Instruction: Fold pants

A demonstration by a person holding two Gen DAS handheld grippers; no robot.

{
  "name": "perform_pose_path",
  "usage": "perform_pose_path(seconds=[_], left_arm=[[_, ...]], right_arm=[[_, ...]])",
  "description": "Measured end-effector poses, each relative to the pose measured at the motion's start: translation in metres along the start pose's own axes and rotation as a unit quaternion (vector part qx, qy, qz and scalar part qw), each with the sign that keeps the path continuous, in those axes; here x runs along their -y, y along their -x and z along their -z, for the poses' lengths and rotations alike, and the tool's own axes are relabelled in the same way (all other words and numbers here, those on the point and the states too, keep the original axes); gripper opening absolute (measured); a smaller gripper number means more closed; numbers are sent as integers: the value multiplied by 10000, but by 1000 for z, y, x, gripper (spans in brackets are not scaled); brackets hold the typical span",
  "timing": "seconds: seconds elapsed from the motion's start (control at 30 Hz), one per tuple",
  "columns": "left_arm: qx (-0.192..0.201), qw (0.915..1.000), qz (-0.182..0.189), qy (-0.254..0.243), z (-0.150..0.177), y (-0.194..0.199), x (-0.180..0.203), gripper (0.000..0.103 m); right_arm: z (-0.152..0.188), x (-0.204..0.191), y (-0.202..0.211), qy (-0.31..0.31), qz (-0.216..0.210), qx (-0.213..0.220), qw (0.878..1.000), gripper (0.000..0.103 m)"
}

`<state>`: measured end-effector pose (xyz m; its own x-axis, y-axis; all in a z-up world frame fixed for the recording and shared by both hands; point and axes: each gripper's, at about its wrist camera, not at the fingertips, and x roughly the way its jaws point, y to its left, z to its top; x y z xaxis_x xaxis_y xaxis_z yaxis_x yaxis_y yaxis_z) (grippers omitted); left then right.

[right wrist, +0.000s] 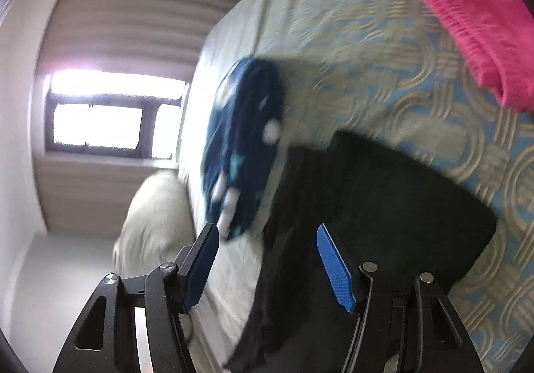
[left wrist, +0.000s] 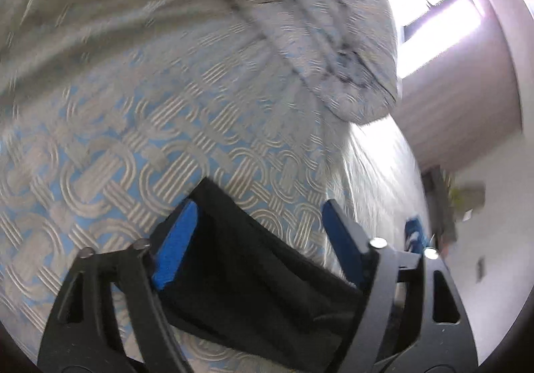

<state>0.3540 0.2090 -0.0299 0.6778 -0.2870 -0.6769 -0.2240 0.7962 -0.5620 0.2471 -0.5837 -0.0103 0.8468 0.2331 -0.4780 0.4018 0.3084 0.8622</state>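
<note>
Left hand-held gripper (left wrist: 257, 223) has its jaws apart, and I see the black pants (left wrist: 253, 273) lying across the gap between its blue pads (left wrist: 175, 246), the cloth touching the near-left pad but not pinched. Right hand-held gripper (right wrist: 267, 259) also stands with jaws apart; the pants (right wrist: 367, 213) spread ahead and to the right of it, with one edge hanging down below its right finger. I cannot tell whether that finger touches the cloth. Both views are blurred.

The pants rest on the bed (left wrist: 133, 146), whose cover has a blue and beige looped pattern. I see no containers in either view.

Ahead of the left gripper, further up the bed, sits a rumpled quilt (left wrist: 317, 39) in the same pattern. Ahead of the right gripper and slightly left, just beside the pants, lies a dark blue garment (right wrist: 240, 146) with pale patches. Well beyond, to the upper right, a pink garment (right wrist: 467, 16) sits on the bed. Left of the right gripper a pale pillow (right wrist: 157, 216) hangs by the bed's edge, with a bright window (right wrist: 100, 119) behind it.
</note>
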Motion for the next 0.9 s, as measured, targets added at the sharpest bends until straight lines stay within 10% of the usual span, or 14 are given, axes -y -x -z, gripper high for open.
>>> perform_pose_path(seconds=[0.17, 0.4, 0.63, 0.9], left_arm=[[-391, 9937, -268, -1013, 8, -9, 13, 54], [-838, 9884, -210, -1253, 49, -40, 3, 30], [-618, 9797, -1095, -1558, 86, -63, -20, 28], [-72, 9812, -1365, -1361, 103, -45, -40, 27]], right_arm=[[54, -46, -36, 1151, 94, -807, 9900, 63], [150, -100, -108, 2635, 136, -2130, 9408, 44], [305, -148, -198, 4666, 577, -3056, 8280, 25], [427, -163, -304, 5177, 867, -3539, 7741, 25]])
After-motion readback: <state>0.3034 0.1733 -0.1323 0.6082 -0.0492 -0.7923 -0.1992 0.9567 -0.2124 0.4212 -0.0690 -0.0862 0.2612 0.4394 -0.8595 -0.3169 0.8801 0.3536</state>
